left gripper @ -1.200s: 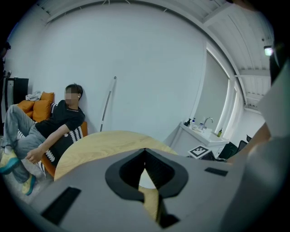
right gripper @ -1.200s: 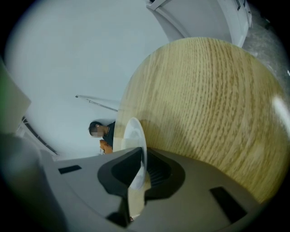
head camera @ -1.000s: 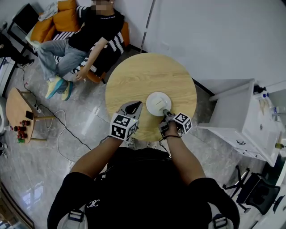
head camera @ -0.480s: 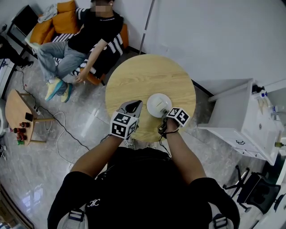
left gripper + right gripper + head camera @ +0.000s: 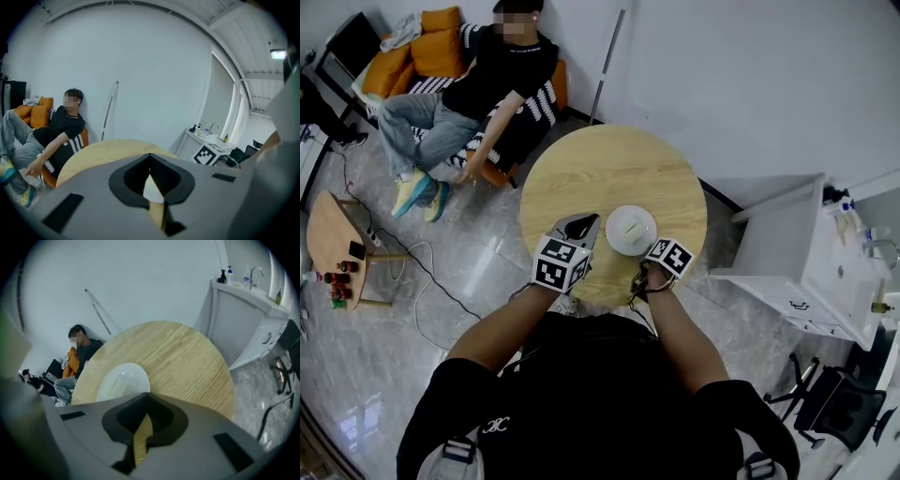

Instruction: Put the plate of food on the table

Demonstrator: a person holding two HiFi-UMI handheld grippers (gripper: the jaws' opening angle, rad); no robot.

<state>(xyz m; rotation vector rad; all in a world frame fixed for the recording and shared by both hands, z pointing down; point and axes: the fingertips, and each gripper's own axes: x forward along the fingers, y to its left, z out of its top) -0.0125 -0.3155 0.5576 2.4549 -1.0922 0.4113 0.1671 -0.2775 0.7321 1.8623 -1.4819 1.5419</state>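
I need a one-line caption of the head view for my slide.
White plate rests on the round wooden table; left claw empty, right claw closing on nothing.

Bright, even light all round me, with a lamp (image 5: 279,54) glowing overhead and pale glare on the floor (image 5: 366,394). Every view bows at its edges. Both gripper views darken to black corners, and their near foreground is blurred.

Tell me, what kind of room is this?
Probably an office lounge or break room: a round wooden table, a sofa with orange cushions where a person sits, and a white sink counter.
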